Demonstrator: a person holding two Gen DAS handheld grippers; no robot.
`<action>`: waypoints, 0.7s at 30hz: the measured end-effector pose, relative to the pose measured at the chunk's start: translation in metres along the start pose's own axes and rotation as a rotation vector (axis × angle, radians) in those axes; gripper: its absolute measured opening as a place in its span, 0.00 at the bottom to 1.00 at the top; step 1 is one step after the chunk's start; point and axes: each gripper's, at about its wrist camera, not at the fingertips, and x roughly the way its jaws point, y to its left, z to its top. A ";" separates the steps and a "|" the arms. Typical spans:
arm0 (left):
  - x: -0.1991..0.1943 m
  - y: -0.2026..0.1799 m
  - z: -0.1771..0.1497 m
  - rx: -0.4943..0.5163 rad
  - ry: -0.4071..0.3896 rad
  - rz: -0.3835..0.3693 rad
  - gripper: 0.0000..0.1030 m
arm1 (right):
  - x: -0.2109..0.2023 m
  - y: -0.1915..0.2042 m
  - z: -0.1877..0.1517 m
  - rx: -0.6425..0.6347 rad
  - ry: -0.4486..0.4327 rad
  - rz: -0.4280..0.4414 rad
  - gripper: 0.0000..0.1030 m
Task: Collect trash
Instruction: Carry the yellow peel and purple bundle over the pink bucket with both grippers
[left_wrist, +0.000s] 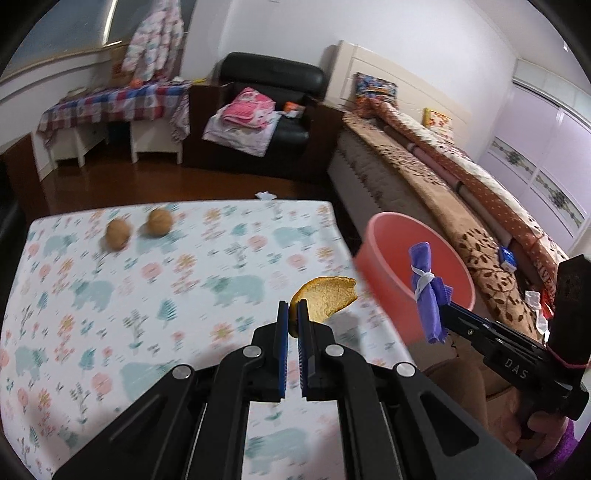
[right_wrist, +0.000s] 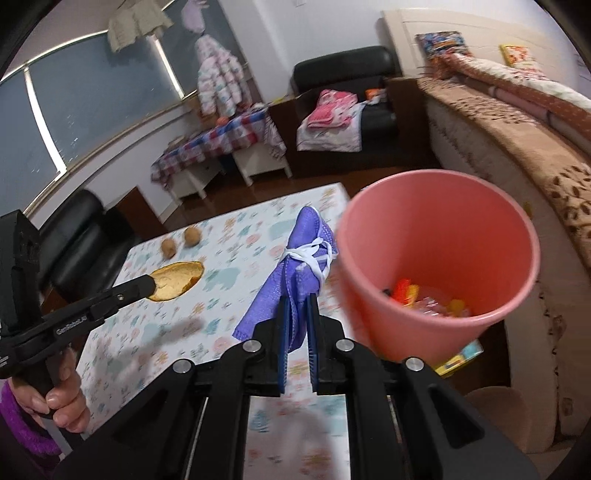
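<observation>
Left gripper (left_wrist: 292, 317) pinches a curved orange peel (left_wrist: 327, 297); right gripper (right_wrist: 298, 314) clamps a rolled purple cloth (right_wrist: 295, 273); the tilted pink plastic bucket (right_wrist: 436, 258), seemingly beside the table, could make either drop miss.

Left wrist view: rides close behind the left claw (left_wrist: 292, 314), above the counter (left_wrist: 147, 295), facing across it toward the armchair (left_wrist: 273, 107) and bed (left_wrist: 424, 166). Right wrist view: sits close behind the right claw (right_wrist: 298, 310), aimed the same way, angled toward the pink bin (right_wrist: 436, 258). Shared: counter, bin (left_wrist: 399, 251), armchair (right_wrist: 343, 99), and each opposite claw.
</observation>
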 end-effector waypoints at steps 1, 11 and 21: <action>0.002 -0.007 0.003 0.011 -0.001 -0.010 0.04 | -0.004 -0.007 0.002 0.010 -0.011 -0.010 0.09; 0.035 -0.072 0.024 0.105 0.002 -0.083 0.04 | -0.023 -0.058 0.009 0.081 -0.067 -0.087 0.09; 0.065 -0.108 0.033 0.137 0.026 -0.102 0.04 | -0.019 -0.087 0.013 0.123 -0.069 -0.117 0.09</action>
